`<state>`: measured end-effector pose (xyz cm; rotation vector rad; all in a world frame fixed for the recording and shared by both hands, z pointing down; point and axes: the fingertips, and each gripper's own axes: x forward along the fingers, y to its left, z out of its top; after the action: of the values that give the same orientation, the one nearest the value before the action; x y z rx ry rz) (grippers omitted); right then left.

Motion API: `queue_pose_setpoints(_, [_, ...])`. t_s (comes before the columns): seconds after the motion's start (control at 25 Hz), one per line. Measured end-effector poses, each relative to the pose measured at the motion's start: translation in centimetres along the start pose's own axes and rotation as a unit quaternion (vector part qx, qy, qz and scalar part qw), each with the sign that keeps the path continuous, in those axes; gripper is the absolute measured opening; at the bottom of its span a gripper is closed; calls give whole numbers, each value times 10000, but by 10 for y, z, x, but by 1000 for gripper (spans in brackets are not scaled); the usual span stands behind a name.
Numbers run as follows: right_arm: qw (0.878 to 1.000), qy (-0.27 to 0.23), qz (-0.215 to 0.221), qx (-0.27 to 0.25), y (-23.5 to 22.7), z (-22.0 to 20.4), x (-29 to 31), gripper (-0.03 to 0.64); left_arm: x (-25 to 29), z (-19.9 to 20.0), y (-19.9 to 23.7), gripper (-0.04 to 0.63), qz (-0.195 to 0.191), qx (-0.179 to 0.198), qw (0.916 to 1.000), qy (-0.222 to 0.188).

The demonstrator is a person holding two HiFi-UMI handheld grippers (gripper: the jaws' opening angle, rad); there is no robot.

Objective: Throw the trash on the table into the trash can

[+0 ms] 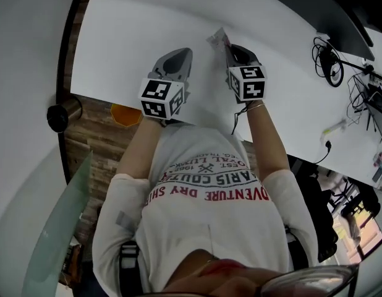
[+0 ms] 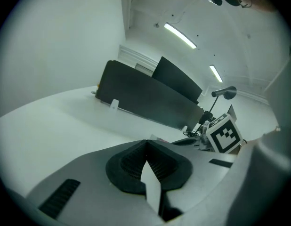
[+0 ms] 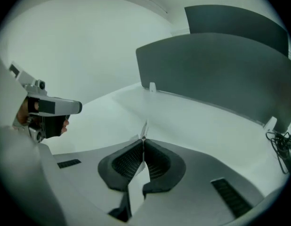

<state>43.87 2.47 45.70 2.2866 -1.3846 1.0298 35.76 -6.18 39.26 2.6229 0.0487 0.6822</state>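
Note:
A small crumpled pale wrapper (image 1: 218, 39) sticks out past the tip of my right gripper (image 1: 232, 49), over the white table (image 1: 135, 23). In the right gripper view the dark ribbed pads are pressed together on the thin wrapper (image 3: 144, 129), which pokes up beyond my right gripper (image 3: 143, 142). My left gripper (image 1: 177, 57) hovers just to the left of it, apart from the wrapper. In the left gripper view my left gripper (image 2: 146, 144) has its pads closed against each other with nothing between them. No trash can is recognisable in any view.
Dark desk dividers (image 2: 145, 100) (image 3: 216, 69) stand along the table's far side. Cables and a round device (image 1: 330, 64) lie at the right end of the table. A dark metal cylinder (image 1: 61, 113) and an orange thing (image 1: 126, 114) sit low at the table's left edge.

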Motion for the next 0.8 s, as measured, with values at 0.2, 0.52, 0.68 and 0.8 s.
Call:
queue_pose_setpoints(0.2, [9947,-403,864,-389,62,22,-29,31,-69,-7,-5,23,812,-266,9946,-585])
queue_pose_setpoints(0.52, [9553,-551,2561,-1368,196,16,-49,31,-206,-87,11,23,2660,-1144,9466,-1419])
queue_pose_setpoints(0.68, [9246,-325,3317,-1843,281,-19,-57,31,-285,-146,17,23,3518,-1657,9060,-1670])
queue_pose_setpoints(0.8, [8979,-101,3798,-2223,348,-50,-64,31,-344,-183,22,23,4025,-1979,8737,-1881])
